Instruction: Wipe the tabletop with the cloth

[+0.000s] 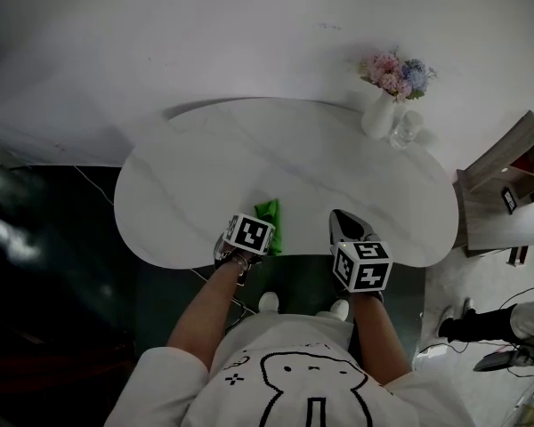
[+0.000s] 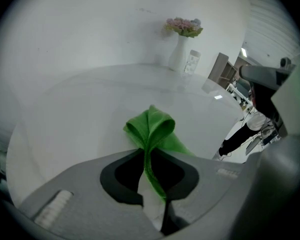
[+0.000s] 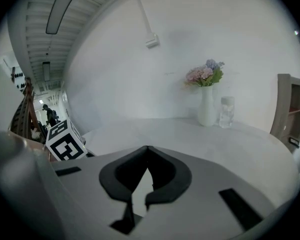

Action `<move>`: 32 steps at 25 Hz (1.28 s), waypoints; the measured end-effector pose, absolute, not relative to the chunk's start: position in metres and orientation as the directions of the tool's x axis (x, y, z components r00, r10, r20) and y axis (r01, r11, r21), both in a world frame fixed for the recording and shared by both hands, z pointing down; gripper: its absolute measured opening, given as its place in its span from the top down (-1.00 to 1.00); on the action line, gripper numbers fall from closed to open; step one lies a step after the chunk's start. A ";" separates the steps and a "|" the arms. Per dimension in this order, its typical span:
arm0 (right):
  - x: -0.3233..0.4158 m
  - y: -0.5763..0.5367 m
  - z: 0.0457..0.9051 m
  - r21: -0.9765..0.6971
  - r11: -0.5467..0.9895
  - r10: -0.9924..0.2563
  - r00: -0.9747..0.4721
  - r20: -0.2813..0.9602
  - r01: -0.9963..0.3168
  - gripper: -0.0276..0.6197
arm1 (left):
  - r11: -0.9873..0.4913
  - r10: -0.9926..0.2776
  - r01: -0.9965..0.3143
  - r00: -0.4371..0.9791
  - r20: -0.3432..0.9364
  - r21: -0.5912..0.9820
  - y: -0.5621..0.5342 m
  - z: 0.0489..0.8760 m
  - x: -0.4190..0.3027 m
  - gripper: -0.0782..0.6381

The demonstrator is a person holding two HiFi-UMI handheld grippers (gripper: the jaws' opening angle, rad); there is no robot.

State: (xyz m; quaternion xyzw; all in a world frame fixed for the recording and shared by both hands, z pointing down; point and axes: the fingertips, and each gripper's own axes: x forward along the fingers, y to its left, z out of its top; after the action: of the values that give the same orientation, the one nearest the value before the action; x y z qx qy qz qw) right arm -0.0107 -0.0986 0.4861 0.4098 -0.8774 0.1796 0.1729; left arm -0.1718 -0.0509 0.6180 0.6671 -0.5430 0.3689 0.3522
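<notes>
- The left gripper point(image 2: 149, 159) is clamped on the green cloth point(image 2: 152, 126), with a fold pinched upright between its jaws, probably so the cloth can be dragged.
- The cloth is pressed to the table point(image 1: 205, 176) near its front edge, a likely start for a stroke.
- The right gripper point(image 3: 147, 169) is held closed on nothing, parked beside the work.
- A vase point(image 1: 377, 114) and a glass point(image 1: 407, 130) are seen at the far edge, well apart from the cloth.
</notes>
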 end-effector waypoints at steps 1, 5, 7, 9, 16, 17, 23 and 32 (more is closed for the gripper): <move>-0.014 -0.098 0.487 -0.167 0.606 -0.653 -0.606 0.454 -0.778 0.92 | -0.159 -0.470 -0.985 0.136 0.872 0.067 -0.050 0.618 -0.176 0.62; -0.025 -0.096 0.489 -0.149 0.625 -0.639 -0.613 0.464 -0.766 0.92 | -0.143 -0.471 -0.987 0.129 0.873 0.069 -0.042 0.618 -0.192 0.62; -0.031 -0.094 0.490 -0.141 0.635 -0.632 -0.615 0.471 -0.760 0.92 | -0.140 -0.471 -0.988 0.128 0.873 0.069 -0.038 0.618 -0.200 0.62; -0.038 -0.091 0.491 -0.129 0.649 -0.622 -0.620 0.478 -0.750 0.92 | -0.136 -0.473 -0.989 0.122 0.872 0.064 -0.035 0.617 -0.210 0.62; -0.060 -0.084 0.495 -0.110 0.688 -0.586 -0.639 0.498 -0.717 0.92 | -0.108 -0.486 -0.992 0.106 0.868 0.061 -0.023 0.617 -0.240 0.62; -0.062 -0.083 0.496 -0.112 0.691 -0.582 -0.641 0.500 -0.714 0.92 | -0.106 -0.493 -0.993 0.102 0.864 0.057 -0.023 0.616 -0.244 0.62; -0.083 -0.078 0.500 -0.107 0.717 -0.553 -0.656 0.514 -0.689 0.92 | -0.076 -0.491 -0.995 0.092 0.866 0.063 -0.009 0.618 -0.266 0.62; -0.108 -0.073 0.504 -0.100 0.751 -0.519 -0.677 0.522 -0.652 0.92 | -0.030 -0.494 -0.998 0.064 0.867 0.056 0.007 0.622 -0.295 0.62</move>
State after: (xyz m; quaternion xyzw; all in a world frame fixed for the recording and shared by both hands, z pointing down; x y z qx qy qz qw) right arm -0.1075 -0.0728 0.5039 0.3234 -0.9050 0.1404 0.2381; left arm -0.2952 0.0065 0.6224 0.6302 -0.5917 0.3434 0.3671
